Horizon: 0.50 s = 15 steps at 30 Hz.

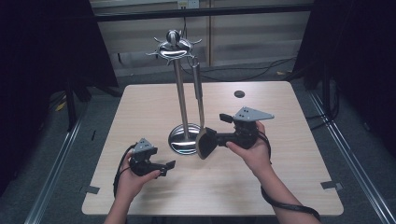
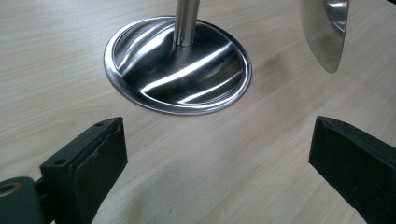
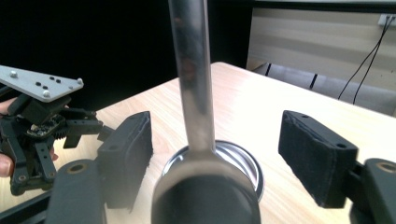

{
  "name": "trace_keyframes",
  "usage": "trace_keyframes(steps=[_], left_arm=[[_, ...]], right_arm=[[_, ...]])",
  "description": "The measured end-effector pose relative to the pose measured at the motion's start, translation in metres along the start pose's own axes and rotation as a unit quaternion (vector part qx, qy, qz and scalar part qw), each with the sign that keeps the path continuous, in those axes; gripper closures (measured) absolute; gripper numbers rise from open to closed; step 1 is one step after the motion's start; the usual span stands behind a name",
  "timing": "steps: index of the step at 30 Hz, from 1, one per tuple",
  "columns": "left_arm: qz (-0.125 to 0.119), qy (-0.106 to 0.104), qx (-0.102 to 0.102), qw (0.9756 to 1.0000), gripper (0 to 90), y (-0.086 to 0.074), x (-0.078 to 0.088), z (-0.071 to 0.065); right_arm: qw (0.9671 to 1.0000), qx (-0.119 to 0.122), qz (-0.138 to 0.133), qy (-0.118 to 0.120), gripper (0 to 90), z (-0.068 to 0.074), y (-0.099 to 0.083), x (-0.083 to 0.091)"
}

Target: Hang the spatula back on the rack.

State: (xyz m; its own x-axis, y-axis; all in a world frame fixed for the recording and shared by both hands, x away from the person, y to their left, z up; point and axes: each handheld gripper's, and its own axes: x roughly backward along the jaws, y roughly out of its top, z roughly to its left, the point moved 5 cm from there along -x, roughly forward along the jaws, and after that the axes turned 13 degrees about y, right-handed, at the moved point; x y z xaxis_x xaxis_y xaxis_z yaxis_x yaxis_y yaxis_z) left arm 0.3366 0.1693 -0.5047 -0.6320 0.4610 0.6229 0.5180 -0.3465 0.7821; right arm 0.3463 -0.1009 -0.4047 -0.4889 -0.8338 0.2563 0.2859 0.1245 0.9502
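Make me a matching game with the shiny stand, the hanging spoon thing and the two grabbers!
Things:
1. stand base
2. hanging utensil
3. left gripper
4. right gripper

Places or states:
A. hangs from the top of the stand
B. open, jaws on either side of the utensil's handle
C. open above bare table, near the base
D. sits flat on the table

Pairs: 1-D, 2-A, 3-C, 4-B

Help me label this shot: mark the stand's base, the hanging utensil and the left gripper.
Stand's base (image 2: pixel 180 70): left gripper view, domed top.
Hanging utensil (image 1: pixel 199 100): high view, handle.
Left gripper (image 1: pixel 170 164): high view, between its open jaws.
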Motion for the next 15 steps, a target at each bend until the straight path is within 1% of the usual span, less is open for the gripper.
trace_keyframes(steps=[2,3,4,5,6,11,15], left_arm=[[-0.004,-0.003,0.003,1.0,4.1,0.0,0.0,0.0],[-0.004,-0.002,0.003,1.0,4.1,0.0,0.0,0.0],[-0.004,-0.002,0.003,1.0,4.1,0.0,0.0,0.001],[-0.002,0.0,0.002,1.0,4.1,0.0,0.0,0.001],[-0.001,0.0,0.002,1.0,4.1,0.0,0.0,0.001],[-0.005,-0.001,0.004,1.0,4.1,0.0,0.0,0.001],[-0.006,-0.001,0.004,1.0,4.1,0.001,0.001,0.001]], right_arm=[[1.0,0.0,0.001,-0.003,23.7,-0.001,-0.003,0.002],[1.0,0.0,0.002,-0.001,23.1,-0.002,-0.004,0.002],[1.0,-0.001,0.004,-0.004,22.4,-0.002,-0.006,0.002],[1.0,-0.002,0.003,-0.001,22.1,-0.002,-0.007,0.002],[1.0,-0.003,0.006,-0.003,21.6,-0.002,-0.008,0.003],[0.9999,-0.006,0.012,0.0,20.7,-0.004,-0.014,0.004],[0.9997,-0.011,0.019,-0.006,19.5,-0.007,-0.019,0.006]])
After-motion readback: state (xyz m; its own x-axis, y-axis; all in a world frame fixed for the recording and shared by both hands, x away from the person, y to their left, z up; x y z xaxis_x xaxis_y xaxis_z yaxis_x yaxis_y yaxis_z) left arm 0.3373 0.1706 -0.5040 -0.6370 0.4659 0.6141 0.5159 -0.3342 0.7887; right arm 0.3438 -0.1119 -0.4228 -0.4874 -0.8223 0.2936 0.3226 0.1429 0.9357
